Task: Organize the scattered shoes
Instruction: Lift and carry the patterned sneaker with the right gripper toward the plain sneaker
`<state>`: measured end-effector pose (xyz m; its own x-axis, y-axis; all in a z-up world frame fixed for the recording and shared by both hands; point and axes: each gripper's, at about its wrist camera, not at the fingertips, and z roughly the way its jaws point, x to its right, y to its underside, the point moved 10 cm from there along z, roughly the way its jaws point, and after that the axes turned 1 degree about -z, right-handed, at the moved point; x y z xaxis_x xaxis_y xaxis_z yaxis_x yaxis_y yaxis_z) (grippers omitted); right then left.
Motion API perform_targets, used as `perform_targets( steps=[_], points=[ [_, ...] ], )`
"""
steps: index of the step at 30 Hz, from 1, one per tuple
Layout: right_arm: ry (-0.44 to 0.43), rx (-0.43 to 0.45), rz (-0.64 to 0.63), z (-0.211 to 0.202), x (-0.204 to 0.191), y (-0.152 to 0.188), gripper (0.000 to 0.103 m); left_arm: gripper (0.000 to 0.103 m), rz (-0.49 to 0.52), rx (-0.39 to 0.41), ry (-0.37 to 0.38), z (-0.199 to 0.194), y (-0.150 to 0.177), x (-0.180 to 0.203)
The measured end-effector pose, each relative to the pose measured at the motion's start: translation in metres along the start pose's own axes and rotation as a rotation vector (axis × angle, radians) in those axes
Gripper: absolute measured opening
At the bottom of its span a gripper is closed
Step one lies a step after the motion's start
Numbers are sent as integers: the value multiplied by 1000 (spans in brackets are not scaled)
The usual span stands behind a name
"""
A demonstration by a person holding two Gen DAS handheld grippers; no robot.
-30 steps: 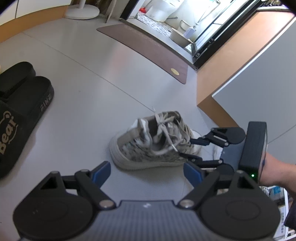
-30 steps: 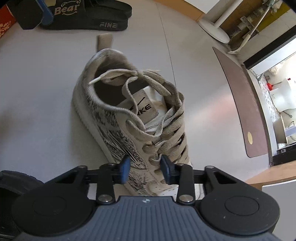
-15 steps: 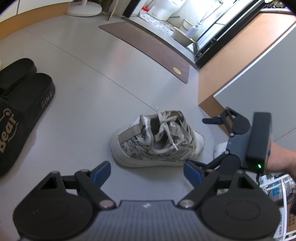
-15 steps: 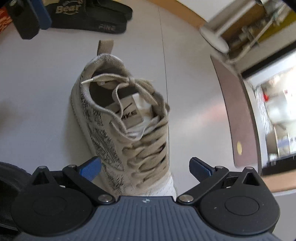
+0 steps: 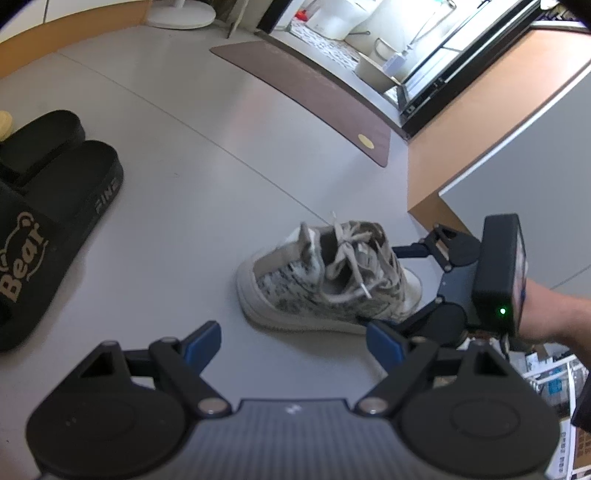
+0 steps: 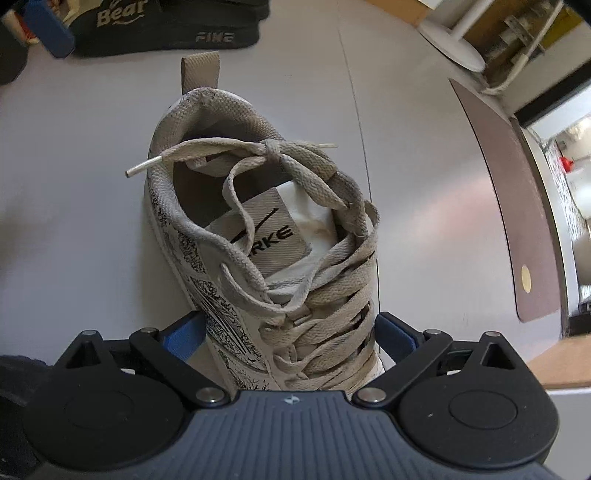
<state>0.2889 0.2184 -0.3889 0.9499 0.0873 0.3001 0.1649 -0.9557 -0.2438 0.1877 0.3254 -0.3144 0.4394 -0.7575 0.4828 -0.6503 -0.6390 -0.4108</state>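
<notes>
A beige laced sneaker (image 5: pixel 325 284) with a black print stands upright on the grey floor, heel toward the left gripper. In the right wrist view the sneaker (image 6: pixel 266 240) fills the middle. My right gripper (image 6: pixel 290 334) is open, its blue pads on either side of the forefoot; whether they touch the shoe is unclear. The left wrist view shows this right gripper (image 5: pixel 410 284) at the toe end, held by a hand. My left gripper (image 5: pixel 295 343) is open and holds nothing, a short way in front of the heel. A pair of black slides (image 5: pixel 55 206) lies at the left.
The black slides (image 6: pixel 166 22) lie just beyond the sneaker's heel. A brown mat (image 5: pixel 306 96) lies before a bathroom doorway. An orange-trimmed grey wall corner (image 5: pixel 461 166) stands close behind the toe. A white stand base (image 5: pixel 181 14) is at the back. Printed papers (image 5: pixel 554 380) lie lower right.
The right gripper, shut above the laces a second ago, has opened wide and come down around the sneaker's forefoot. The left gripper stayed open.
</notes>
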Motion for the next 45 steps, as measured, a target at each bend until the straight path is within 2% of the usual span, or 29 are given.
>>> perform_targets(
  steps=[4,10,13,15,17,18,21,23,26,29,33,42,45],
  points=[
    [10,-20,47,-4,2,0,85,88,3,1,7,-1,1,1],
    [-85,-84,124,-16,16,8,67,88,-25,7,5,-3,1,-5],
    [-119,-102,129,-18,17,10,66,88,-20,8,8,-3,2,-4],
    [-135,-105,128,-17,18,11,70,88,-19,6,5,-3,2,-4],
    [-118,-103,147,-14,20,11,95,88,-22,5,2,-3,3,-5],
    [-94,-97,163,-12,21,11,97,88,-24,5,1,-3,3,-5],
    [-70,-67,225,-1,17,11,97,88,-26,3,-2,-3,5,-6],
    [-113,-70,318,6,13,14,92,87,-27,0,-4,-2,6,-6],
    [-103,-68,371,1,11,20,87,87,-26,-4,-1,-1,6,-5],
    [-117,-101,458,-5,16,29,81,87,-15,-9,2,0,6,-2],
    [-117,-121,592,-7,23,41,79,87,-22,-2,6,-2,5,-4],
    [-24,-187,838,20,68,36,77,88,-63,-2,17,-2,2,-10],
    [1,-200,915,18,73,49,77,88,-66,5,18,-3,1,-10]
  ],
)
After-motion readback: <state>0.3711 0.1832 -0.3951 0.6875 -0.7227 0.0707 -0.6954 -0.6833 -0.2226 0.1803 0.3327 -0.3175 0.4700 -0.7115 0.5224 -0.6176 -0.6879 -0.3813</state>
